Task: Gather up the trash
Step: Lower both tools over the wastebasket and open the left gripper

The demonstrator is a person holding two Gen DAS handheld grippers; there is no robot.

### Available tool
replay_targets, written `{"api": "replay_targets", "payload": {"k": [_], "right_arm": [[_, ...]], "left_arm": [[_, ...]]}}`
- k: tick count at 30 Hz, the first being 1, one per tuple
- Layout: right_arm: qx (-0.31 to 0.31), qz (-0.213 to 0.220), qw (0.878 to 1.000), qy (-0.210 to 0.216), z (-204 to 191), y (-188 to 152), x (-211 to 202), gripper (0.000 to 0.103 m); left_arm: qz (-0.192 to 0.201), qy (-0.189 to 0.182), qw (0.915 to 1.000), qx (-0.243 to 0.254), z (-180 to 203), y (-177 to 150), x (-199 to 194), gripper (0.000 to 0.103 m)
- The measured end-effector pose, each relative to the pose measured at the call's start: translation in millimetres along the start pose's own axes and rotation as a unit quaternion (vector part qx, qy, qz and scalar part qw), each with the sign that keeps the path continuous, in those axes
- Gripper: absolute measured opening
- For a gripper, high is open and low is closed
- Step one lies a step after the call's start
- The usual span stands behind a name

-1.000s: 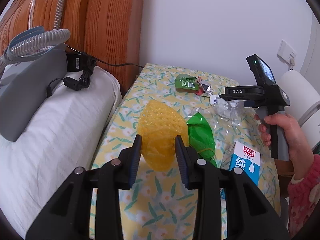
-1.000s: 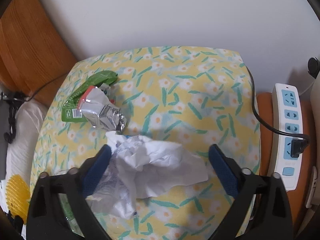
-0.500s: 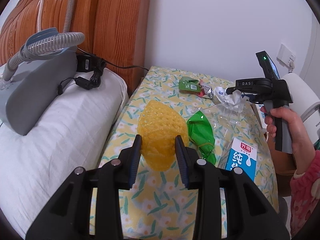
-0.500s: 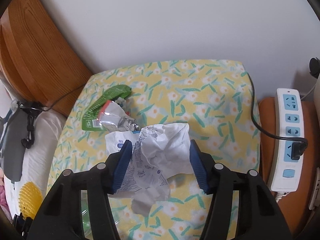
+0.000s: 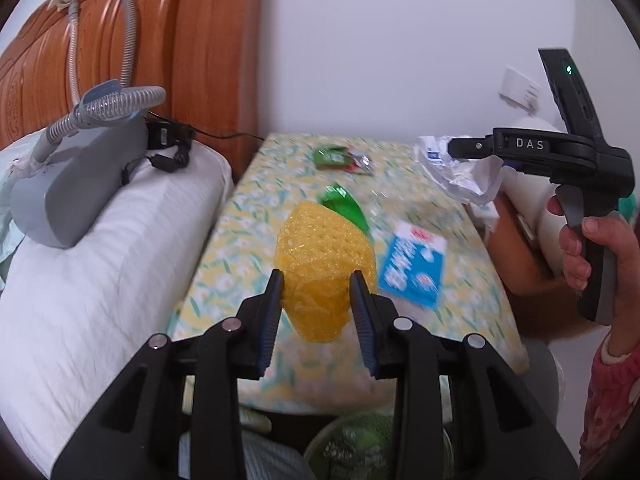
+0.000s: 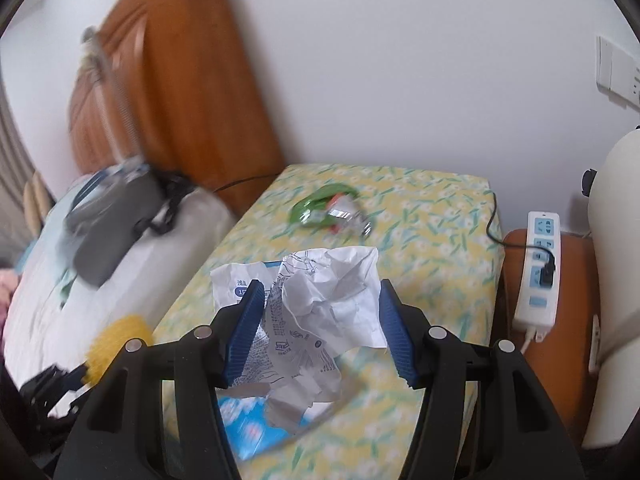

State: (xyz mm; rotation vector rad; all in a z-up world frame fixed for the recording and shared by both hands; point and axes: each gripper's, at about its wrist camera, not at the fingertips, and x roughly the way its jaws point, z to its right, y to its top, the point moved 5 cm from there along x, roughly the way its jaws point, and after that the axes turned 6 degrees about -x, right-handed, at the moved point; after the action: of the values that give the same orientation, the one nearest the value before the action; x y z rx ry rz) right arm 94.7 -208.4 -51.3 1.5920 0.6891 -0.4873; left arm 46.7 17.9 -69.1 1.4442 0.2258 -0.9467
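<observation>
White bedding [image 5: 80,280] fills the left of the scene, with a grey machine [image 5: 76,184] and its ribbed hose [image 5: 120,98] lying on the pillow below an orange wooden headboard [image 5: 168,52]. Beside the bed stands a low surface under a yellow floral cloth [image 5: 248,216], running away toward the white wall. To its right, in the right wrist view, a white power strip [image 6: 540,268] lies on a brown stand with a black plug in it.

On the cloth, a blue-and-white milk carton [image 5: 414,266] lies near the right edge, a green plastic wrapper [image 5: 344,204] sits just beyond the middle, and a small green packet with a crumpled foil piece [image 5: 342,158] rests at the far end.

The left gripper [image 5: 318,284] has its jaws nearly closed, both pads pressing on a yellow foam net [image 5: 324,260] held above the near part of the cloth. The right gripper [image 6: 320,300], gripped by a hand [image 5: 588,240] with a pink sleeve, has its jaws partly closed around crumpled white paper [image 6: 320,300], lifted clear above the cloth on the right side.

At the near bottom edge of the left wrist view, the rim of a bin [image 5: 360,440] with a greenish liner shows below the gripper.
</observation>
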Motion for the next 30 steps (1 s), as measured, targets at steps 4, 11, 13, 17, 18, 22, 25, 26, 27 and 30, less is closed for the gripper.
{"api": "replay_targets", "payload": {"k": [4,11,13,17,18,22,25,26,27,30], "right_arm": [[-0.026,-0.025,0.999,0.021,-29.0,-49.9,-31.6,0.058],[-0.048,-0.080,0.995,0.034,-57.5,-120.1,-48.0,0.058],[-0.051,-0.094,0.994,0.037,-62.4,-139.9,-49.2,0.058],[-0.044,-0.112,0.992,0.041,-64.3,-165.7,-49.0,0.058],[-0.041,-0.116,0.992,0.041,-63.2,-170.5,-48.2,0.058],[-0.028,-0.121,0.991,0.043,-59.2,-181.5,-47.7,0.058],[-0.028,-0.124,0.991,0.041,-57.0,-186.8,-47.3,0.059],[-0.028,-0.126,0.991,0.041,-56.4,-188.2,-46.7,0.060],[-0.028,-0.130,0.990,0.041,-55.6,-190.9,-45.5,0.060],[-0.027,-0.141,0.989,0.042,-55.7,-198.9,-42.2,0.060]], "left_arm": [[-0.043,-0.039,0.9978,0.031,20.1,-46.1,-18.4,0.034],[-0.148,-0.093,0.9826,0.064,47.4,-138.4,-12.6,0.034],[-0.176,-0.097,0.9777,0.063,49.3,-158.1,-4.5,0.034],[-0.222,-0.096,0.9689,0.052,50.1,-188.6,15.5,0.046],[-0.227,-0.090,0.9685,0.052,49.3,-192.9,20.5,0.050],[-0.234,-0.079,0.9681,0.042,46.1,-200.8,29.7,0.067],[-0.226,-0.072,0.9709,0.033,43.0,-200.5,29.2,0.071],[-0.222,-0.068,0.9722,0.032,40.7,-198.4,29.8,0.072],[-0.214,-0.059,0.9745,0.029,37.6,-195.9,28.3,0.076],[-0.198,-0.043,0.9791,0.013,28.7,-185.3,24.6,0.081]]}}
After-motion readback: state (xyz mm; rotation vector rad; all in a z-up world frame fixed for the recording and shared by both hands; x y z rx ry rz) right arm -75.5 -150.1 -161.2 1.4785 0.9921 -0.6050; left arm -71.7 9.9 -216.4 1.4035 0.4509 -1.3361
